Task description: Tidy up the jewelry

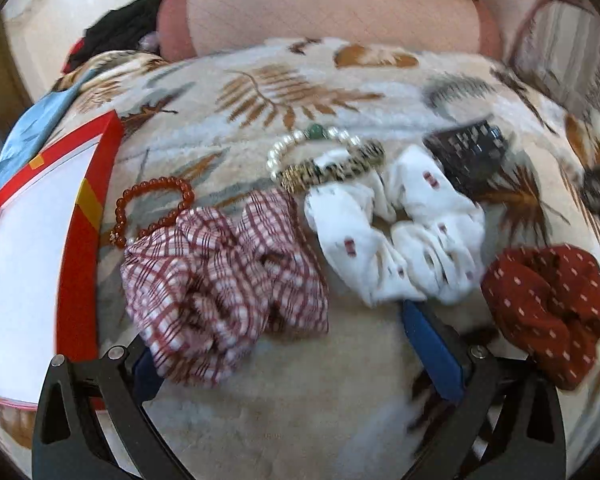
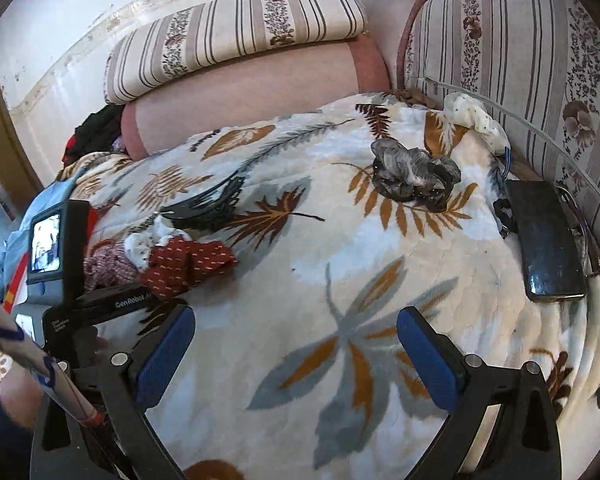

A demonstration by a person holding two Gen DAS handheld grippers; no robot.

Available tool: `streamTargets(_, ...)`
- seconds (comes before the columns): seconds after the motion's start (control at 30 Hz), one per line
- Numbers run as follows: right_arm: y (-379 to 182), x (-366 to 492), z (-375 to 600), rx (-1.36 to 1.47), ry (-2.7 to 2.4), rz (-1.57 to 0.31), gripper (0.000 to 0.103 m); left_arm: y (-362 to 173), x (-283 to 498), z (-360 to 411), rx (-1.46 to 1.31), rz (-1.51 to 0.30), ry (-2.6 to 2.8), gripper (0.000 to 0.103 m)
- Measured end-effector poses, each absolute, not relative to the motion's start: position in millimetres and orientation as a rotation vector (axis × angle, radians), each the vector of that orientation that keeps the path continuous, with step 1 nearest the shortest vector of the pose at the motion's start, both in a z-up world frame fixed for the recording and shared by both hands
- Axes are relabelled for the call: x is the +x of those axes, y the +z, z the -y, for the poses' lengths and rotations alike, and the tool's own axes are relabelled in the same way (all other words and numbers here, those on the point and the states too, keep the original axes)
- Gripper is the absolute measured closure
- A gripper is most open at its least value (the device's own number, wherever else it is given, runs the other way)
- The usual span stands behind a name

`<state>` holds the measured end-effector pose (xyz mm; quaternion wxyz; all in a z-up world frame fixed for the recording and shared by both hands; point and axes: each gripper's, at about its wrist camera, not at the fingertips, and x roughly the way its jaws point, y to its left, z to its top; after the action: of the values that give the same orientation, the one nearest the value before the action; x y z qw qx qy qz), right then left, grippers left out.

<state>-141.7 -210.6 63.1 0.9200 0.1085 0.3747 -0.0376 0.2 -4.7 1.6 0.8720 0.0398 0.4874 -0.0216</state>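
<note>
In the left wrist view my left gripper [image 1: 288, 344] is open, low over the blanket. Its left pad lies under the edge of a red-and-white checked scrunchie [image 1: 224, 276]. A white scrunchie [image 1: 396, 232] lies just past its right fingertip. A dark red dotted scrunchie [image 1: 548, 308] lies to the right. Behind them are an amber bead bracelet [image 1: 152, 208], a pearl bracelet [image 1: 304, 140] and a leopard-print band [image 1: 336, 168]. A red box [image 1: 88, 216] with a white inside stands at the left. My right gripper [image 2: 296, 344] is open and empty over bare blanket.
A grey scrunchie [image 2: 416, 176], a cream dotted scrunchie [image 2: 476, 116] and a black phone [image 2: 548, 240] lie at the right. A black comb [image 2: 208, 208] lies mid-left. The left gripper's body [image 2: 72, 276] is at the left. Striped cushions [image 2: 236, 36] line the back.
</note>
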Motion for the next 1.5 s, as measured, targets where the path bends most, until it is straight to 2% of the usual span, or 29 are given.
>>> streamTargets(0.07, 72, -147, 210, 0.234, -0.065, -0.758, 0.001, 10, -14, 0, 0.051, -1.009, -0.039, 0.002)
streamTargets(0.33, 110, -180, 199, 0.234, -0.007, -0.712, 0.001, 102, -141, -35, 0.044, -0.697, -0.081, 0.003)
streamTargets(0.47, 123, -188, 182, 0.218, 0.041, -0.68, 0.001, 120, -157, -50, 0.023, -0.679, -0.088, 0.003)
streamTargets(1.0, 118, -191, 154, 0.173, 0.122, -0.721, 0.008, 111, -163, -50, 0.041, -0.709, -0.106, 0.004)
streamTargets(1.5, 107, -178, 149, 0.169, 0.124, -0.765, 0.008, 101, -154, -53, 0.047, -0.742, -0.109, 0.004)
